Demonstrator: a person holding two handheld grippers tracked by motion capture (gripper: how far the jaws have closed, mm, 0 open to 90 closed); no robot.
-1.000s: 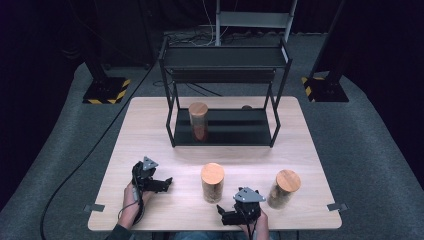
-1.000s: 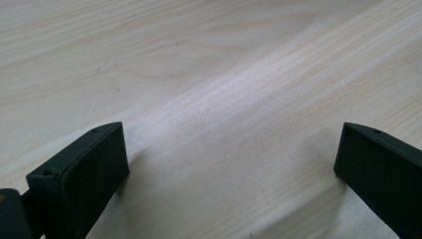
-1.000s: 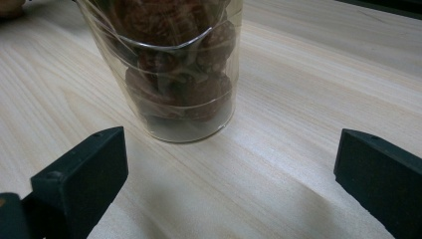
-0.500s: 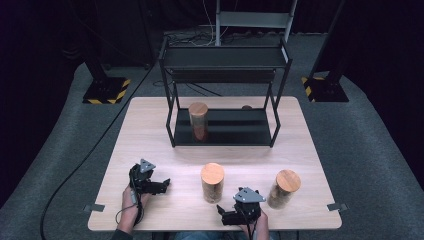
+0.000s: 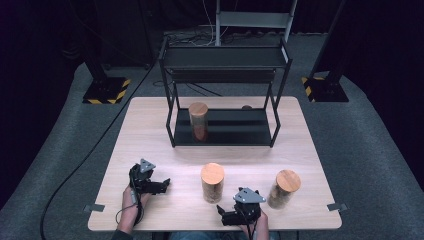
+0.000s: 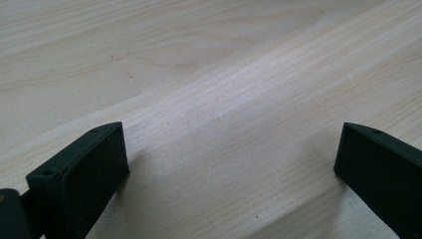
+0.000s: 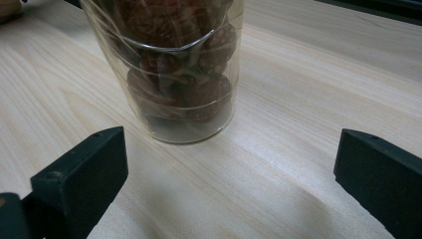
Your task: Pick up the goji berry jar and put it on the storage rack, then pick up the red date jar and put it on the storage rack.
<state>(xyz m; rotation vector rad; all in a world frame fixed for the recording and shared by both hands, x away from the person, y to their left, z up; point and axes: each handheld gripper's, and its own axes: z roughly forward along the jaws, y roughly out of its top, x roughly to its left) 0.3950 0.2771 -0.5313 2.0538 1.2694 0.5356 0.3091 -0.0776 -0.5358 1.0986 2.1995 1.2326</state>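
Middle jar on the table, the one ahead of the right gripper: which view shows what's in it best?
The right gripper view: the middle jar stands close, ahead of the open jaws, with brown round pieces visible through its clear wall. The high view shows the whole jar and its wooden lid, but the contents are too small to tell. The left gripper view faces table.

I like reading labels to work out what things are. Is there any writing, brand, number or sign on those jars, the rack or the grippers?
None can be read.
Jar in front of the right gripper: clear glass, no label.
Middle jar, right jar, jar on the rack: plain wooden lids.
Black rack: bare.
Floor stand bases: yellow-black hazard stripes, no words.
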